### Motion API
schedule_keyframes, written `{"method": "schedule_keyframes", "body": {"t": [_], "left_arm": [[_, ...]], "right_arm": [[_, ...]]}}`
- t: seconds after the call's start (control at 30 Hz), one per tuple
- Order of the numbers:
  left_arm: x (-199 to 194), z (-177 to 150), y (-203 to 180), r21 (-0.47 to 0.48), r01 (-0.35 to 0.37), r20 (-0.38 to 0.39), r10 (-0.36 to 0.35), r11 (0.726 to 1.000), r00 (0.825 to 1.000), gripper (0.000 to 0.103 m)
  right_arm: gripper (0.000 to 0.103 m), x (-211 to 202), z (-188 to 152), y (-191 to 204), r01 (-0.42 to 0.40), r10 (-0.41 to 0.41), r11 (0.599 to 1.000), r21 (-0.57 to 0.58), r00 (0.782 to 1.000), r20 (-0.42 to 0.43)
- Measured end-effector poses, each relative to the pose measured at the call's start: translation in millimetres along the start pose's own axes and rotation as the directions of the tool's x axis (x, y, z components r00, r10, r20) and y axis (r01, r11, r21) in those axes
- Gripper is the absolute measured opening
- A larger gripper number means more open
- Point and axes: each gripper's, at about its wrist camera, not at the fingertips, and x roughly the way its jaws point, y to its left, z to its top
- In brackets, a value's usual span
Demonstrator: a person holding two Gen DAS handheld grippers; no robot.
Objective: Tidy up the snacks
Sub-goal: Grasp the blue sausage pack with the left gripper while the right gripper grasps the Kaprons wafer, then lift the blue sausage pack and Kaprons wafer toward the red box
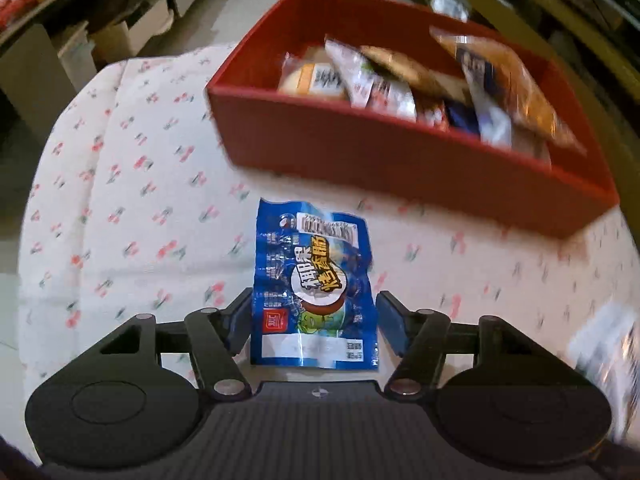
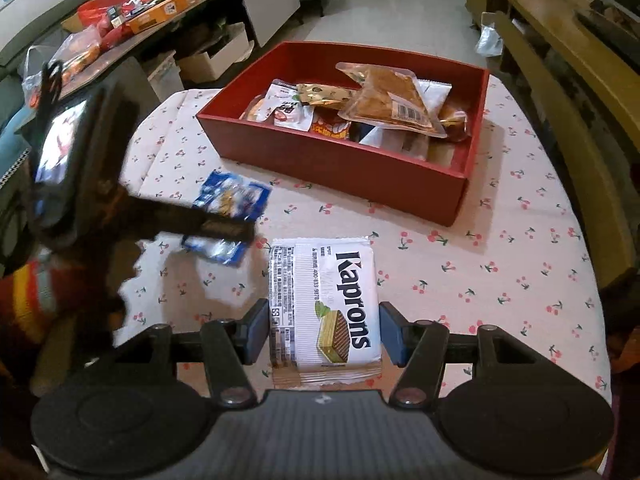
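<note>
cherry-print cloth covers the table point(image 2: 500, 280) — red rectangular box point(image 2: 332, 160) at 12 o'clock already holds most snacks. left hand-held gripper point(image 1: 314, 320) grips a blue sausage packet point(image 1: 314, 280); right hand-held gripper point(image 2: 324, 330) grips a white kaprons wafer pack point(image 2: 324, 300) — both remain outside.

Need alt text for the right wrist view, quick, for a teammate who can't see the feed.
A white Kaprons wafer pack sits between the right tongs, pads at its sides, above a cherry-print tablecloth. Beyond it stands a red box already holding several snack packets. To the left, the left tongs are over a blue snack packet, blurred.
</note>
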Motion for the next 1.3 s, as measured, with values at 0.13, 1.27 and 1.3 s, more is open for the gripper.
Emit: {"method": "schedule_keyframes", "body": {"t": [0.13,1.27,1.3], "left_arm": [[-11,-19,15,0.075,0.014,-0.036,-0.011,0.997,0.999,0.07],[-61,-24,35,0.013,0.171,0.104,-0.172,0.985,0.98,0.074],[-64,-21,32,0.02,0.174,0.116,-0.175,0.985,0.978,0.074]], "right_arm": [[0.081,1,-3,2,0.005,-0.005,1.0,-0.011,1.0,-0.001],[0.081,29,18,39,0.103,-0.102,0.994,-0.047,0.994,0.028],[0.081,27,21,38,0.106,-0.105,0.994,-0.038,0.994,0.04]]}}
